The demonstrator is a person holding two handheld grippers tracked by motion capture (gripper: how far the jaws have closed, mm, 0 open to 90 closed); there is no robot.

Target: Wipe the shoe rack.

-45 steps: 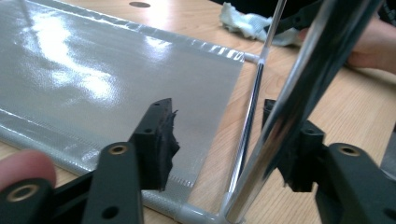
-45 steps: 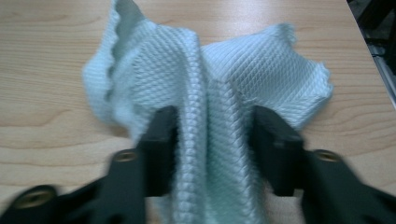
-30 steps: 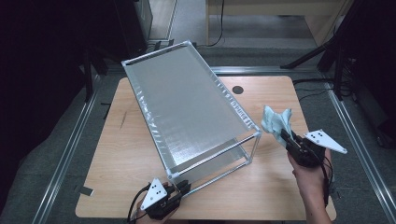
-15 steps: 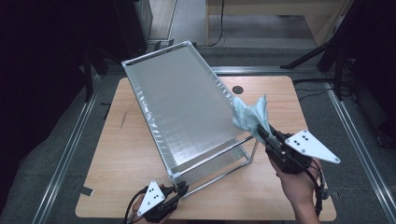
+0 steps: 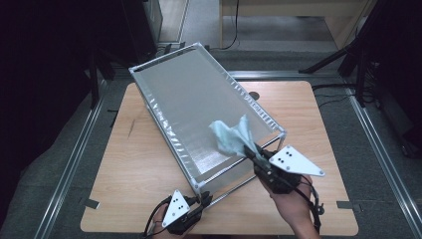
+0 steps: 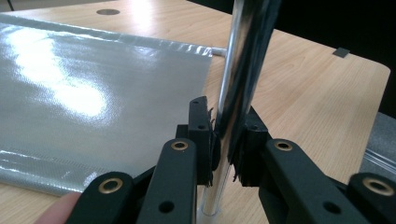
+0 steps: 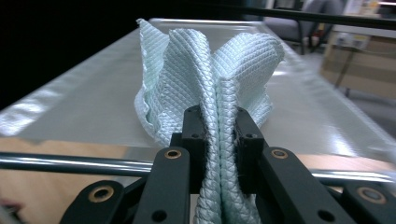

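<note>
Right gripper view shows the pale blue cloth [image 7: 210, 93] pinched upright between the right gripper [image 7: 218, 126]'s fingers, its loose folds fanning out above them and hanging over the near end of the rack's grey sheet [image 7: 93, 93]. Judging by that, the cloth is fetched and in place but the wiping is not yet begun, so the whole sheet looks left to do. At the rack's near corner the left gripper [image 6: 227, 140] has its fingers pressed on the upright metal post [image 6: 238, 70], steadying the frame on the bench [image 5: 144, 164].
</note>
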